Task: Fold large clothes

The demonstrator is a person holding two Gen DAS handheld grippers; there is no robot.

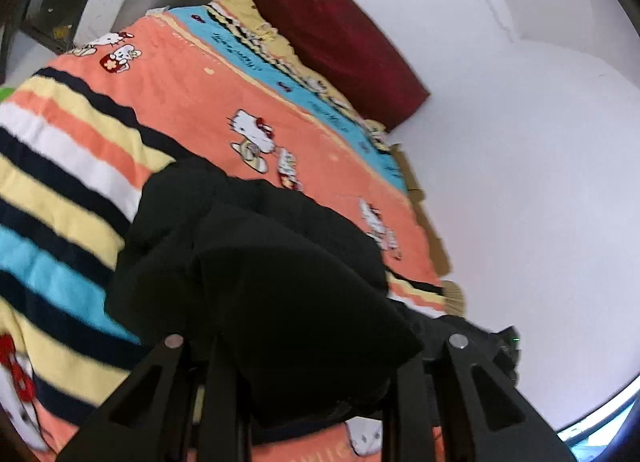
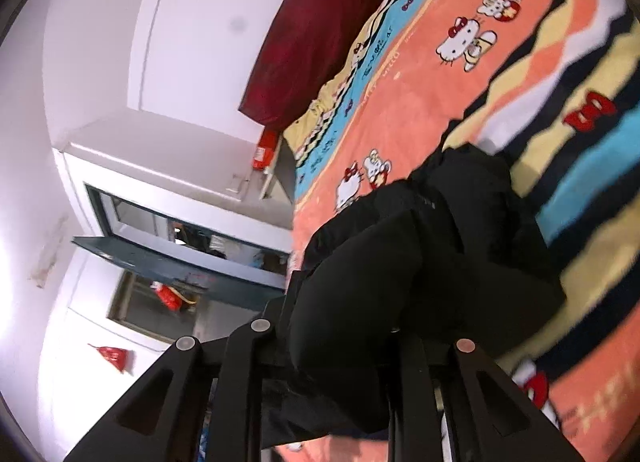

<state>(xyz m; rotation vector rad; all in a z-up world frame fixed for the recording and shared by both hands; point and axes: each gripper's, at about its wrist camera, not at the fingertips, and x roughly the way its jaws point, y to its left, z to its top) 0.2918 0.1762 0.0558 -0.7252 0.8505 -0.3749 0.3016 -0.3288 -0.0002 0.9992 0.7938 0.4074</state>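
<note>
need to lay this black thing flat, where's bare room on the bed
The orange band of the blanket, between the black garment and the dark red cushion, lies bare, as do the stripes beside the garment. Crowded only near both grippers, where the garment bunches.

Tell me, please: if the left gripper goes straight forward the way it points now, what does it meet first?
Most likely the black garment bunched between its fingers, then the striped blanket beyond; depth is unclear.

Two close wrist views, angled down over one cartoon blanket [image 1: 168, 74] [image 2: 404, 110], both sharing the black garment [image 1: 280, 262] [image 2: 432, 262].
</note>
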